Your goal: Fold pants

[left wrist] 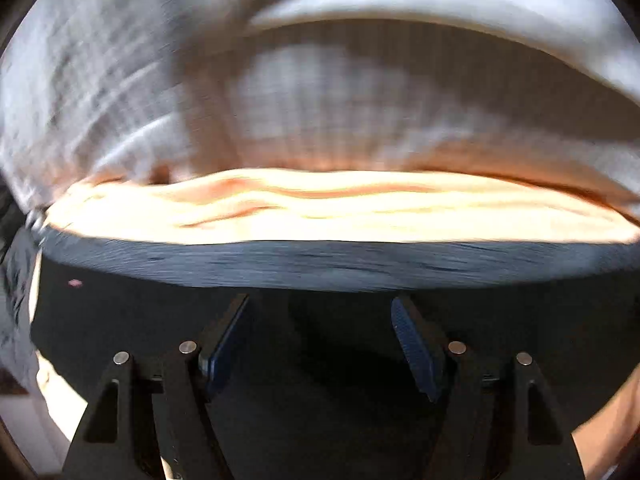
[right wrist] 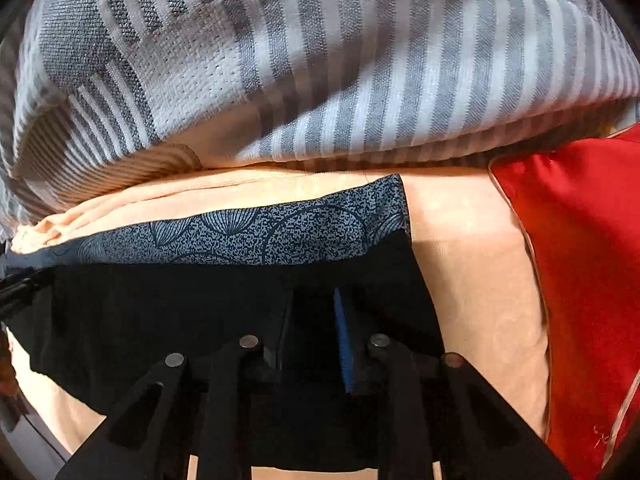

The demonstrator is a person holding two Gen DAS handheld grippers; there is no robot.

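The black pants (left wrist: 160,320) with a blue-grey patterned waistband (left wrist: 320,264) lie flat on a peach sheet (left wrist: 320,208). My left gripper (left wrist: 322,308) is open just above the black cloth, fingers wide apart, holding nothing. In the right wrist view the pants (right wrist: 160,312) show the patterned band (right wrist: 256,232) along their far edge. My right gripper (right wrist: 312,300) hovers low over the black cloth near its right edge, jaws narrowed with a gap still showing between them. I cannot tell if cloth is pinched.
A grey-and-white striped blanket (right wrist: 320,80) is bunched behind the pants; it is blurred in the left wrist view (left wrist: 120,80). A red cushion (right wrist: 580,260) lies to the right on the peach sheet (right wrist: 480,280).
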